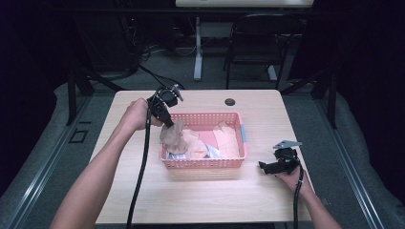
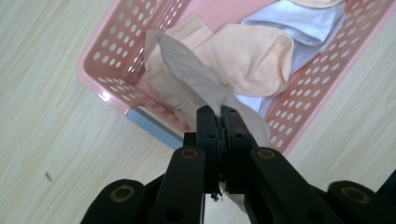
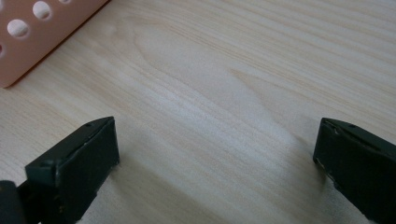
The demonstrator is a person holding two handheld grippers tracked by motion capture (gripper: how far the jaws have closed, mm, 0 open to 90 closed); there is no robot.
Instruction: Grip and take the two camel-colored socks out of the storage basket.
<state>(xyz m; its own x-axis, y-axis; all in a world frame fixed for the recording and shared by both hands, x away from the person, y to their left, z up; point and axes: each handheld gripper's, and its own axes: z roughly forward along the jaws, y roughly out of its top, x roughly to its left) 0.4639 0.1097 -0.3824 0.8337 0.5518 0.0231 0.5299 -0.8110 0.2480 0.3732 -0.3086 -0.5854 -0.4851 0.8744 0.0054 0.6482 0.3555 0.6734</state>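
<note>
Raised left tool [image 1: 168,120] pinching beige sock [image 1: 173,137]

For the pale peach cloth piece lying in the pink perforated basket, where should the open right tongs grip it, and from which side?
Judging by its pose, grip the peach cloth at its rounded folded end, coming from above: basket walls block sideways approaches.

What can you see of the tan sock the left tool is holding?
The tan sock is thin, mesh-like fabric, beige-brown and darker than the peach socks beneath it. It hangs limp and crumpled from the left tool, whose jaws are shut on one end. Its lower part drapes over the left end of the pink basket, apparently touching the rim and the peach sock under it. The high view shows it lifted above the pile.
</note>
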